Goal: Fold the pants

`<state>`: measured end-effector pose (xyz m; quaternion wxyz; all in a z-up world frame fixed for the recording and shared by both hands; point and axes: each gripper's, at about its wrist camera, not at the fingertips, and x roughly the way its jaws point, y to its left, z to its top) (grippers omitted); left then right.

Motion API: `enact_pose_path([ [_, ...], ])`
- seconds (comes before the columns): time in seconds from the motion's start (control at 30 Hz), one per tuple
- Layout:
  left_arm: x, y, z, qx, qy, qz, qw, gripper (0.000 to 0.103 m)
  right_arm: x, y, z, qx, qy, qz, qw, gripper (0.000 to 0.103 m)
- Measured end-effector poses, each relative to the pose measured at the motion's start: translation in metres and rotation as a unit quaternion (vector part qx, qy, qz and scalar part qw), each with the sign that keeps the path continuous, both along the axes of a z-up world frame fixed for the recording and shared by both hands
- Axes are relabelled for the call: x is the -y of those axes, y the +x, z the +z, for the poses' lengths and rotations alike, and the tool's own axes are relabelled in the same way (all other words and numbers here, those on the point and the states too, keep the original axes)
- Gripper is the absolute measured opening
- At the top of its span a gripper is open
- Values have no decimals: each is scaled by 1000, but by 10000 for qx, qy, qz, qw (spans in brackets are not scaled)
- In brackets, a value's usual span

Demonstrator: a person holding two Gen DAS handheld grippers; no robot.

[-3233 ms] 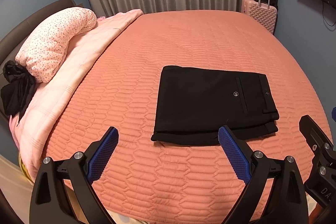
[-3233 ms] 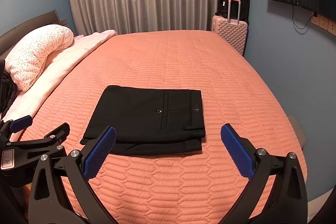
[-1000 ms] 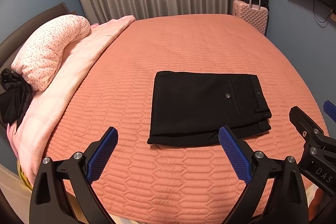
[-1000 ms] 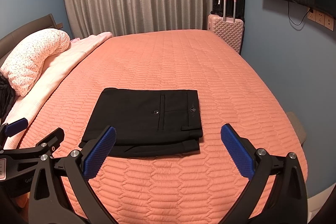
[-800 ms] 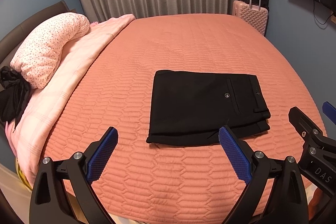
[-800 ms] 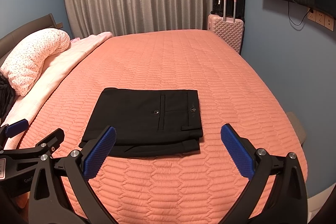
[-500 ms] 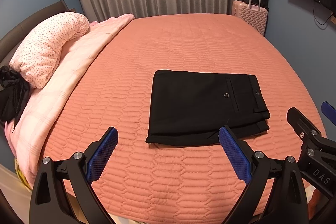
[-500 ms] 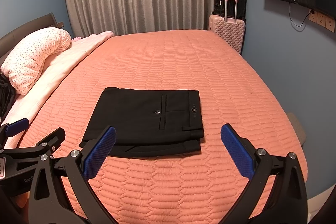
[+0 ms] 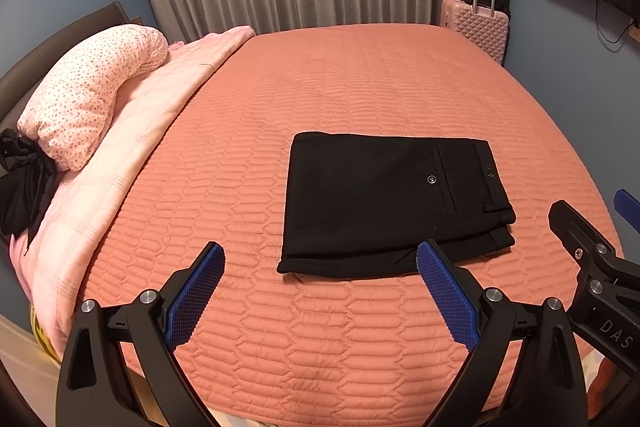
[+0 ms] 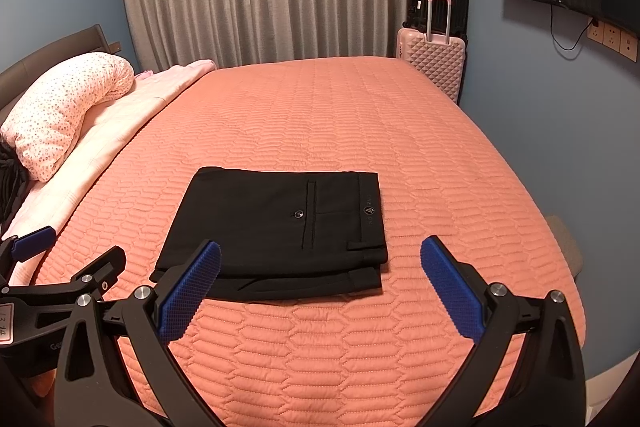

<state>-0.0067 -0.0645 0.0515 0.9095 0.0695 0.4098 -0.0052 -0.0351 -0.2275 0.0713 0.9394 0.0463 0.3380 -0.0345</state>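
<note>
Black pants (image 9: 384, 203) (image 10: 276, 231) lie folded into a flat rectangle on the salmon quilted bed (image 9: 360, 83) (image 10: 320, 115), waistband and buttoned back pocket to the right. My left gripper (image 9: 318, 255) hovers open just short of the pants' near edge, nothing between its blue pads. My right gripper (image 10: 320, 251) is open too, held back from the near edge with its pads apart. Each gripper's black frame shows at the edge of the other's view.
A spotted pink pillow (image 9: 88, 99) and a pale pink blanket (image 9: 132, 151) lie along the bed's left side, with a black garment (image 9: 22, 183) beside them. A pink suitcase (image 10: 432, 59) and a black one stand by the grey curtain. A blue wall is on the right.
Both grippers have drawn back and risen slightly from the bed over the last seconds. The folded pants have not moved.
</note>
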Motion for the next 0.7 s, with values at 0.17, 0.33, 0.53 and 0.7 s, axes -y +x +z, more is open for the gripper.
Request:
enact_pose_path([
  [0.17,3,-1,-3,36,117,-26,9999,95,2,-1,0,-2,-3,-13,10000,98],
  [0.33,2,-1,-4,40,178,-6,9998,95,2,-2,1,-7,-5,-24,10000,98],
  [0.53,2,-2,-3,69,240,33,9997,93,3,-4,1,-18,-8,-23,10000,98],
  [0.7,3,-1,-3,3,121,-81,9999,93,4,-4,1,-20,-6,-30,10000,98],
])
